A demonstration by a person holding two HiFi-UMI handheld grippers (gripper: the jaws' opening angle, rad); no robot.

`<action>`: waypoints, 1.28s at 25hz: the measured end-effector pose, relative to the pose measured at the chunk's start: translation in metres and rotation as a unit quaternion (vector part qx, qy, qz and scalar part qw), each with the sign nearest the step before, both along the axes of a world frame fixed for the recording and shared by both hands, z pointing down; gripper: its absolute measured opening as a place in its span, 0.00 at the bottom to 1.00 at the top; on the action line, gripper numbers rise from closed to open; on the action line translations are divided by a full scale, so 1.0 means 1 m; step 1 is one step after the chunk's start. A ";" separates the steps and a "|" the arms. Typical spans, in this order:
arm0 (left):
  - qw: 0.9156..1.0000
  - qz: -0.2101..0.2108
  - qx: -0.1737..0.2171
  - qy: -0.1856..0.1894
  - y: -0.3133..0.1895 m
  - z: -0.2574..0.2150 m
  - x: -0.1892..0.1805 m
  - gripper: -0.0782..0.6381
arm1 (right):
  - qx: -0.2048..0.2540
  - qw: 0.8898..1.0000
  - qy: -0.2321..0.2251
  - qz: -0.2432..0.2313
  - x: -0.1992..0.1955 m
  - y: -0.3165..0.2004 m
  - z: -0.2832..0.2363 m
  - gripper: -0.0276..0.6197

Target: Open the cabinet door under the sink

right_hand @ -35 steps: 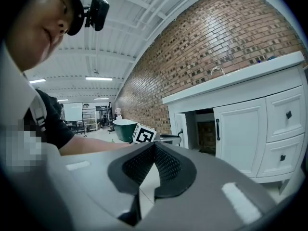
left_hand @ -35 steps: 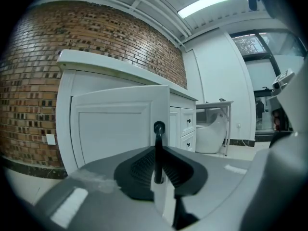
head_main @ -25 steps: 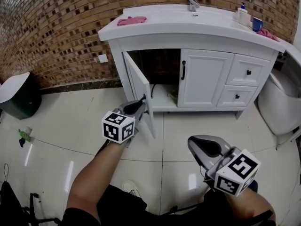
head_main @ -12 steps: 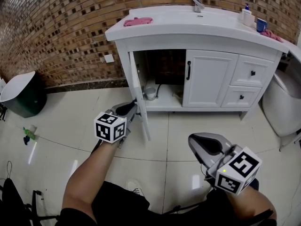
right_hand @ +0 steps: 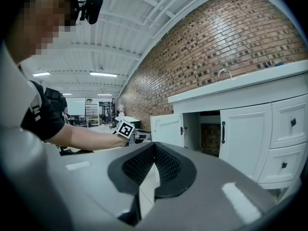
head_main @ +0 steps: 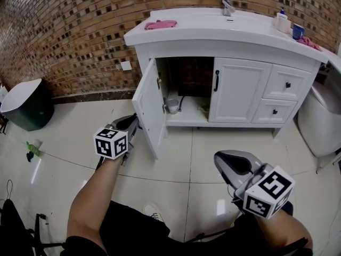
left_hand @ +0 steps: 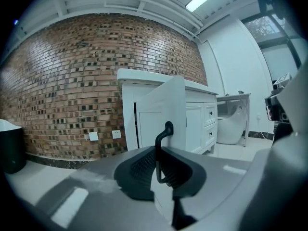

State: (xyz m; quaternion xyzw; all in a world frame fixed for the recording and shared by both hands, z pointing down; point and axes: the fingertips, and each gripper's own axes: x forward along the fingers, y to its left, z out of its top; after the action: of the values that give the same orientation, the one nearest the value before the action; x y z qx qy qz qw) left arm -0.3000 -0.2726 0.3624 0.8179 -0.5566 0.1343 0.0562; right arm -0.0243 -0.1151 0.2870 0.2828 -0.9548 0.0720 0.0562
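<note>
The left tongs [left_hand: 159, 153] are clamped on the black handle [left_hand: 167, 128] of the cabinet door [left_hand: 169, 102]. The jaws have just been closing further, with the handle's bar seated between the ribbed pads. The right tongs [right_hand: 154, 147] are pressed together with nothing between them and are held low, well apart from the cabinet [head_main: 242, 87]. The cabinet door stands swung wide, roughly square to the cabinet front, at the left edge of the opening under the desk [head_main: 213, 28] that carries the sink.

The door is judged to be a light, stiff panel that turns freely on its hinges, so little pull should be needed. The handle is thin, hard and probably smooth. It is best taken at mid-bar, across the pads, so that slipping and twisting are prevented.

In the head view the handle is hidden behind the door and the body of the left tongs. The cabinet interior is dark; a pale vessel [head_main: 172, 105] and some pipework are seen there but cannot be identified with certainty. Only one hinge [head_main: 159, 80] can be made out.
</note>
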 end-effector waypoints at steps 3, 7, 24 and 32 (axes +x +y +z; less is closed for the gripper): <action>1.000 -0.008 0.001 0.006 -0.001 0.000 -0.011 0.13 | 0.003 1.000 -0.004 0.006 0.000 0.000 -0.003 0.05; 1.000 -0.015 0.003 0.018 -0.003 0.001 -0.021 0.13 | 0.007 1.000 -0.015 0.017 0.010 -0.004 -0.006 0.05; 0.991 0.047 0.028 0.126 0.093 -0.063 0.021 0.12 | 0.007 0.997 -0.034 0.062 0.058 -0.003 -0.015 0.05; 0.977 0.127 0.032 0.168 0.130 -0.078 0.090 0.12 | 0.008 0.997 -0.020 0.077 0.071 0.007 -0.010 0.05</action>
State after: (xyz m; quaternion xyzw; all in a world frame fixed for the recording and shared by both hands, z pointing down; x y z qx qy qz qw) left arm -0.2101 -0.1425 0.2840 0.8941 -0.4349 -0.0169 0.1057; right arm 0.0469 -0.1082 0.2770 0.3548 -0.9316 0.0736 0.0292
